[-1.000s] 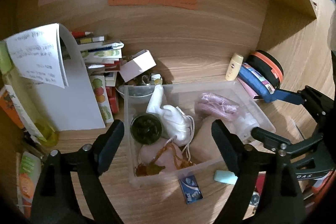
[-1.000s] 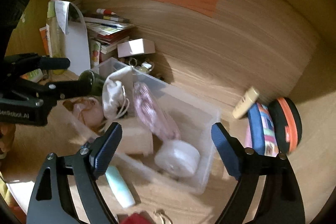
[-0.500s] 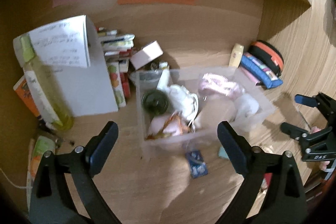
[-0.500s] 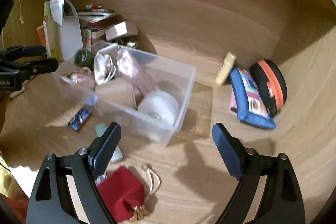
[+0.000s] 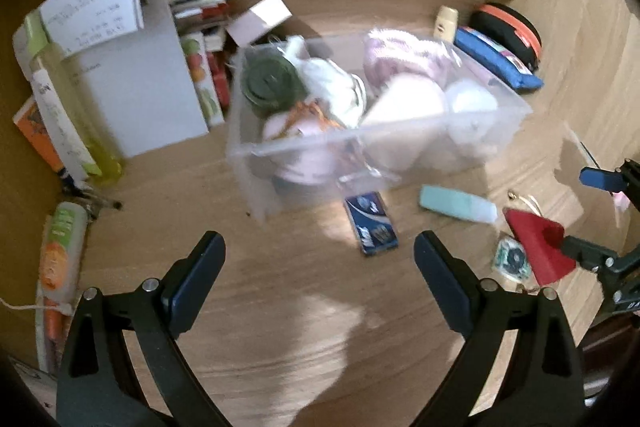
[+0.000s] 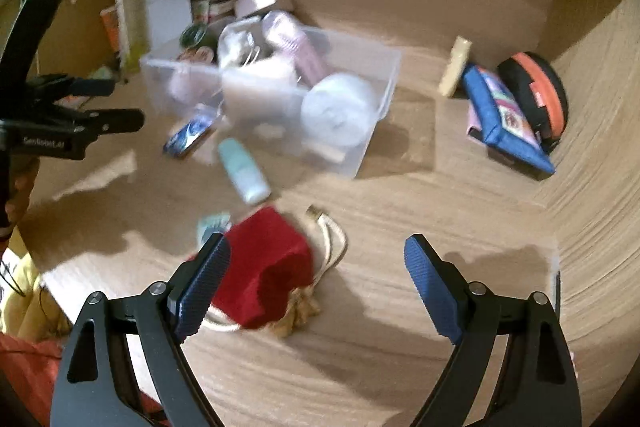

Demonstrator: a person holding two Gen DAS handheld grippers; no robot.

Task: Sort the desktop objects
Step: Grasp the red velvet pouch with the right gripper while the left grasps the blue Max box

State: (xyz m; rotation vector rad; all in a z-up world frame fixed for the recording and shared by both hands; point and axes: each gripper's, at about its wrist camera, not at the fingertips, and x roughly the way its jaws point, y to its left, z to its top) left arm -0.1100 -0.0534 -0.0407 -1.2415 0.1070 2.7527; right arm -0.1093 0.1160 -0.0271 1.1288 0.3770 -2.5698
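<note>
1. A tall yellow bottle is seen at the far left, upright beside a white folder with a note hung over its top; books are stacked behind the folder
2. The left gripper is held over bare desk; its jaws have just been opening and are spread wide with nothing between them
3. A clear bin is placed mid-desk and is filled with a dark green jar, a white pouch, a pink item and a white roll
4. A blue packet is found just in front of the bin, and a mint tube lies to its right
5. A red pouch with a cord is seen at the left finger of the right gripper, partly between the spread jaws; the pads are not pressed on it
6. A cream tube, a blue case and a black-and-orange round case are grouped at the far right, well apart from the bin
</note>
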